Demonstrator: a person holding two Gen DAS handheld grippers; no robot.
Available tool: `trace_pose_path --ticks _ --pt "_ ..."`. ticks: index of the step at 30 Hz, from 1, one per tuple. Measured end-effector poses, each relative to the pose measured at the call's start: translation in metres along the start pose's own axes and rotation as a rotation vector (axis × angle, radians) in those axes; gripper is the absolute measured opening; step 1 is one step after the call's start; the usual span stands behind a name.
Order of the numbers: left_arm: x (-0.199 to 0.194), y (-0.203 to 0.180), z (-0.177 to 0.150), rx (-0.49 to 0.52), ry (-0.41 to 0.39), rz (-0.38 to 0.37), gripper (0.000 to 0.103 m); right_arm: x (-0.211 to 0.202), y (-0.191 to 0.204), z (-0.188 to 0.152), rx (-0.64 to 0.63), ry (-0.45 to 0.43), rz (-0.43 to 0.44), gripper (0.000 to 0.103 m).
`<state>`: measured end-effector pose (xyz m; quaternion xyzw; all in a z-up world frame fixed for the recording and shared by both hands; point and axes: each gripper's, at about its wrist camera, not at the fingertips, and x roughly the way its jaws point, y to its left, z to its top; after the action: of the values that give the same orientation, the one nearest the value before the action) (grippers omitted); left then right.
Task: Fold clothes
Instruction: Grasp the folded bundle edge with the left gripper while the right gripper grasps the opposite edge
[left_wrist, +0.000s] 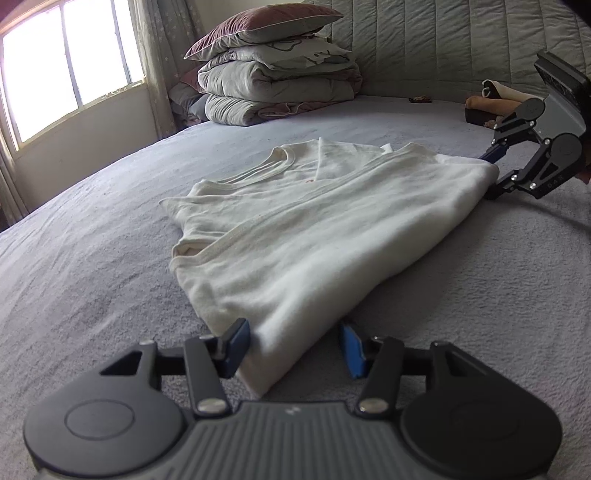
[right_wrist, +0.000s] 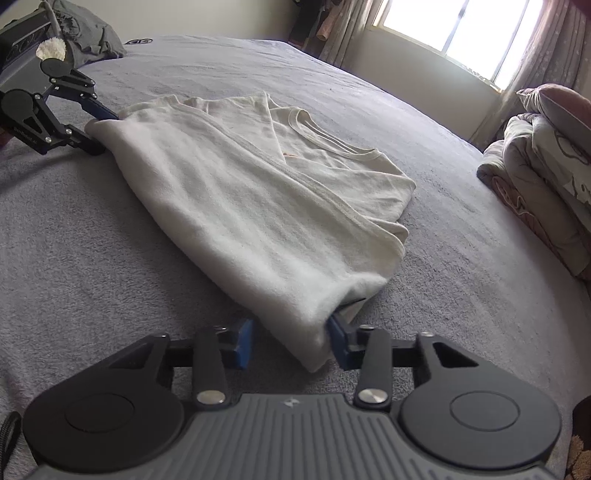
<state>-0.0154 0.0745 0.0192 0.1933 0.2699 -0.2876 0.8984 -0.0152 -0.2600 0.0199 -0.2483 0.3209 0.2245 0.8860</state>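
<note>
Shirt (left_wrist: 295, 229) lies long on the bed (left_wrist: 92, 258), one end corner between each gripper's half-spread jaws, left gripper (left_wrist: 295, 347) and right gripper (right_wrist: 291, 343) equally near, not yet pinching.

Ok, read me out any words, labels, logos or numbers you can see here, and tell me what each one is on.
Nothing can be read with certainty.
Left hand-held gripper: a small pale line of print on its linkage arm, too small to read.
Right hand-held gripper: a few tiny letters on its linkage arm, too blurred to read.
Dark T-shirt: a pale round print, no legible words.
</note>
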Motion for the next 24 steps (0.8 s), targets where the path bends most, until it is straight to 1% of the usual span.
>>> trace_pose_path --ticks 1,2,3,4,6,10,13,15,18,20,21,22,24 --pt "-0.001 -0.001 -0.001 0.018 0.0 0.002 0.048 0.0 0.0 -0.001 -0.006 0.0 -0.004 0.037" --pt "-0.002 0.0 -0.002 0.031 0.002 0.003 0.043 0.001 -0.001 -0.001 -0.011 -0.001 -0.009 0.034" --pt "-0.003 0.001 -0.002 0.036 0.006 0.005 0.04 0.001 -0.001 0.0 -0.016 0.002 -0.016 0.029" --pt "-0.003 0.004 -0.003 0.033 0.009 0.005 0.036 0.002 -0.001 0.001 -0.023 0.005 -0.027 0.028" --pt "-0.004 0.006 -0.005 0.033 0.008 0.003 0.033 0.002 0.001 0.002 -0.039 0.01 -0.049 0.025" --pt "-0.007 0.003 -0.005 0.073 0.009 0.021 0.023 -0.003 -0.003 0.005 -0.031 0.005 -0.076 0.021" --pt "-0.008 0.004 -0.004 0.097 0.013 0.025 0.021 -0.005 -0.006 0.007 -0.019 -0.001 -0.078 0.02" --pt "-0.008 0.001 -0.005 0.125 0.014 0.035 0.024 -0.003 -0.005 0.005 -0.027 0.004 -0.077 0.02" --pt "-0.008 -0.009 -0.008 0.198 0.004 0.076 0.029 0.001 -0.001 0.003 -0.059 0.012 -0.071 0.022" --pt "-0.007 -0.012 -0.009 0.223 -0.009 0.115 0.043 0.001 0.002 0.001 -0.087 0.013 -0.079 0.025" --pt "-0.008 -0.012 -0.01 0.228 -0.015 0.13 0.047 0.001 0.003 0.0 -0.101 0.013 -0.083 0.03" --pt "-0.008 -0.009 -0.01 0.218 -0.018 0.13 0.052 0.0 0.005 0.0 -0.126 0.016 -0.101 0.034" --pt "-0.007 -0.003 -0.01 0.19 -0.021 0.123 0.053 -0.002 0.01 -0.002 -0.171 0.007 -0.132 0.045"
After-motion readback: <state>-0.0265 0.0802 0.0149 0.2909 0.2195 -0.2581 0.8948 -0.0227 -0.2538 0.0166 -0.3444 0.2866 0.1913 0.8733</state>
